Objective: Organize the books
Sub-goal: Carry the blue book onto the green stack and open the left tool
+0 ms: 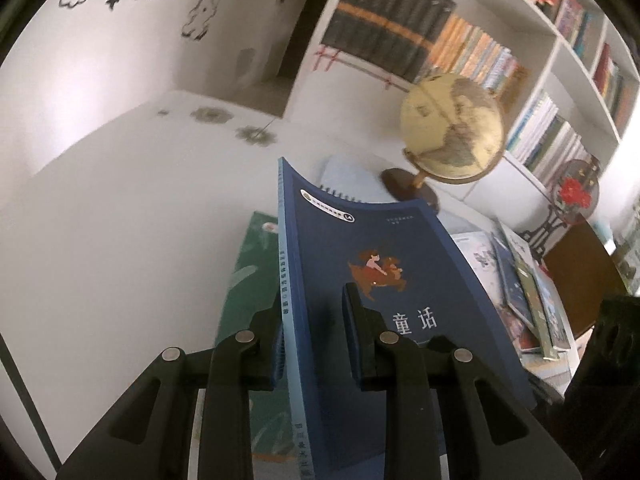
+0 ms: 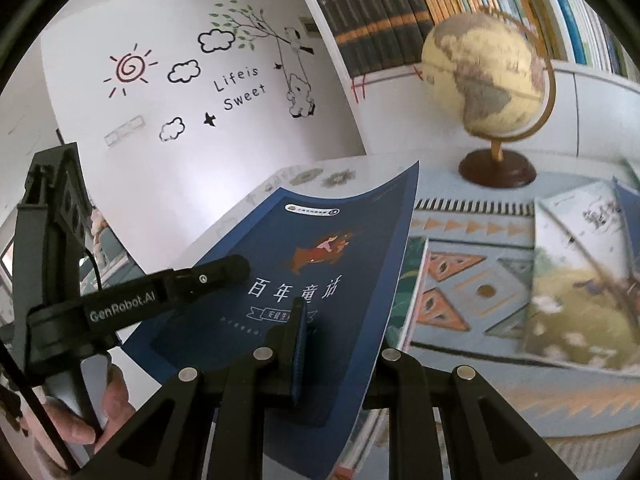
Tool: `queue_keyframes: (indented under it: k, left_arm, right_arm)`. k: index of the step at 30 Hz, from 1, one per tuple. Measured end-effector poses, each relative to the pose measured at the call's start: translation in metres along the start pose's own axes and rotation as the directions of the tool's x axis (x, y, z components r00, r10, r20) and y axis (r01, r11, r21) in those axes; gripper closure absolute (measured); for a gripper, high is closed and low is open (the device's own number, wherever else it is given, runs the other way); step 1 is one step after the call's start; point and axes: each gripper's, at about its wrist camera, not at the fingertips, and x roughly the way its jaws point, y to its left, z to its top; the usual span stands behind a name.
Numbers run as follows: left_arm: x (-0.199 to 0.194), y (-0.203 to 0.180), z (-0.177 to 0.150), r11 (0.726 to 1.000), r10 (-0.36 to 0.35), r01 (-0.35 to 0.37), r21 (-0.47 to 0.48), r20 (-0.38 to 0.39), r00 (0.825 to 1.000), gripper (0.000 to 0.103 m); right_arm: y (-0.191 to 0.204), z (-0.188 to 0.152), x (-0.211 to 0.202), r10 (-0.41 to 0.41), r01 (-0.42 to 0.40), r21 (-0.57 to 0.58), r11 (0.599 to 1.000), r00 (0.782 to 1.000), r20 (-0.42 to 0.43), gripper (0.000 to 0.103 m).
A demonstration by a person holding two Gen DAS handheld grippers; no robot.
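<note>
Both grippers have hold of the same dark blue book (image 1: 384,280), lifted clear of the table (image 1: 120,220) and bowed slightly between them. The left gripper (image 1: 316,320) has its fingers (image 1: 354,308) nearly closed on the book's spine edge, one pad on the front cover and the other behind the pale blue spine. The right gripper (image 2: 320,344) pinches the book's lower edge, fingers (image 2: 298,332) drawn close together with the cover's thin stock between them. In the right wrist view the left gripper reaches in from the left side, its black finger lying against the cover, and a hand (image 2: 80,420) grips its handle below.

The book hangs above a green-covered book (image 1: 244,280) lying flat on the table. Just to the right, a loose heap of picture books (image 1: 520,288) lies on a patterned cloth (image 2: 472,280), though motion blur there makes the titles hard to read. A cream globe (image 2: 484,76) on a dark wooden base stands behind the cloth, near the white bookshelf (image 1: 560,52), whose shelves are filled with upright volumes. The wall beyond carries a painted sun, clouds and the words "Life is Sweet" (image 2: 240,88).
</note>
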Motion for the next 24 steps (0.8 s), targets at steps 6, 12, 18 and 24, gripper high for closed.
queue_keyframes:
  k: [6, 12, 18, 24]
  left_arm:
    - [0.024, 0.014, -0.004, 0.999, 0.041, -0.042, -0.022, -0.067, 0.997, 0.082]
    - [0.035, 0.022, -0.008, 0.997, 0.058, -0.063, -0.042, -0.101, 0.993, 0.082]
    - [0.041, 0.031, -0.013, 0.995, 0.056, -0.065, -0.073, -0.13, 0.99, 0.078]
    - [0.042, 0.036, -0.014, 0.993, 0.057, -0.07, -0.096, -0.131, 0.99, 0.078]
  right_arm:
    - [0.003, -0.016, 0.023, -0.048, 0.048, -0.008, 0.999, 0.999, -0.012, 0.085]
    - [-0.002, -0.023, 0.032, -0.046, 0.046, 0.008, 0.999, 0.999, -0.026, 0.085]
    - [-0.005, -0.026, 0.037, -0.025, 0.028, 0.033, 0.999, 0.997, -0.071, 0.085]
    - [-0.004, -0.028, 0.043, -0.007, 0.011, 0.039, 0.999, 0.994, -0.105, 0.084]
